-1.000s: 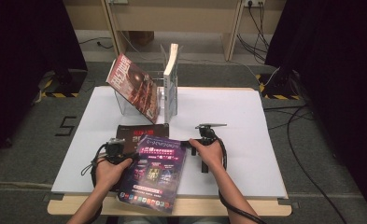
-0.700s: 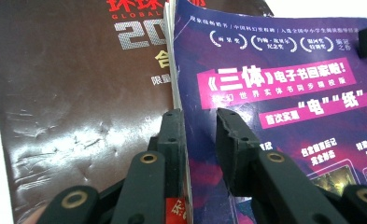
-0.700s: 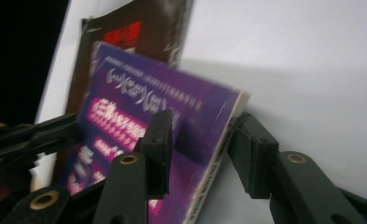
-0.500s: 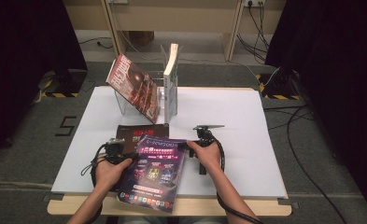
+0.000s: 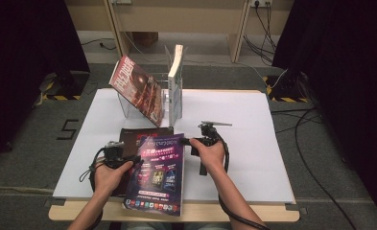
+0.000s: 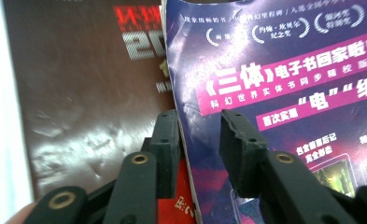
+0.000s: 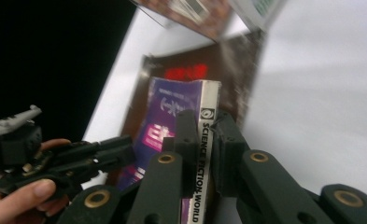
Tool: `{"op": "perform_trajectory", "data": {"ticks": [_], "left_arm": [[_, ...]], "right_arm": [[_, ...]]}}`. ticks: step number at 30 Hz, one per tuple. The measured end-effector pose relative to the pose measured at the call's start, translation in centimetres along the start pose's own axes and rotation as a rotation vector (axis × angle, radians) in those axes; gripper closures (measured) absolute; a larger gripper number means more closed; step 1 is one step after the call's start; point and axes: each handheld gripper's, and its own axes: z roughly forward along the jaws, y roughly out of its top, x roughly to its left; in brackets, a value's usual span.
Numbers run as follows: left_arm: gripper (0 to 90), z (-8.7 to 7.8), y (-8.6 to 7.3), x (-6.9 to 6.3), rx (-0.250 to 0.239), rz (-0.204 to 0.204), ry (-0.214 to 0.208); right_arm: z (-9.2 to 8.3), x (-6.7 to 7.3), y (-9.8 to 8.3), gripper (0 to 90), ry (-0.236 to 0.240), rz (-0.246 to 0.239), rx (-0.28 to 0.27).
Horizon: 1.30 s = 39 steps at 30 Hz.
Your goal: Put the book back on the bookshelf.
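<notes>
A purple magazine (image 5: 157,175) is held up off the table's front, tilted. My right gripper (image 7: 205,126) is shut on its white spine (image 7: 210,140); its jaws have just been closing. That right gripper (image 5: 188,142) sits at the magazine's upper right edge. My left gripper (image 6: 195,126) straddles the magazine's left edge (image 6: 183,140). Its jaws have just been opening, and a gap shows between the cover and one pad. The left gripper (image 5: 134,159) is at the magazine's left side. A dark brown magazine (image 5: 133,134) lies flat underneath.
A clear acrylic rack (image 5: 174,103) stands at the back of the white table sheet (image 5: 253,134). It holds a leaning red magazine (image 5: 138,91) and an upright book (image 5: 176,72). Cables trail from both grippers toward the front edge.
The right gripper has closed onto the purple magazine's spine and risen a little, lifting that side. The left hand has stayed put at the left edge.
</notes>
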Motion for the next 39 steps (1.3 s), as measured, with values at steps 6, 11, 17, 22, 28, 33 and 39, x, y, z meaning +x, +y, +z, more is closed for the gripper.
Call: {"op": "perform_trajectory", "data": {"ticks": [6,11,17,22,28,33,39], "left_arm": [[54.9,-1.4,0.9,-0.2,-0.088,0.005,-0.001],[49.6,-2.3,1.6,-0.5,-0.131,0.018,0.000],[43.1,-3.4,2.3,-1.7,-0.178,0.039,-0.025],[40.8,-4.0,3.0,-3.0,-0.202,0.072,-0.045],[41.2,-4.3,3.5,-4.2,-0.218,0.101,-0.071],[40.5,-4.6,4.3,-5.3,-0.244,0.125,-0.083],[38.7,-4.6,5.5,-6.4,-0.254,0.144,-0.094]], "right_arm": [[-1.2,2.9,0.8,83.8,-0.013,-0.107,-0.087],[-2.1,4.9,1.7,83.8,-0.035,-0.200,-0.158],[-2.6,7.0,2.7,83.8,-0.083,-0.290,-0.249],[-3.2,8.8,3.9,83.8,-0.116,-0.358,-0.315],[-3.6,10.2,5.0,83.8,-0.131,-0.399,-0.369],[-3.3,10.9,5.5,83.8,-0.139,-0.409,-0.411],[-2.7,11.8,6.1,83.8,-0.150,-0.421,-0.438]]}}
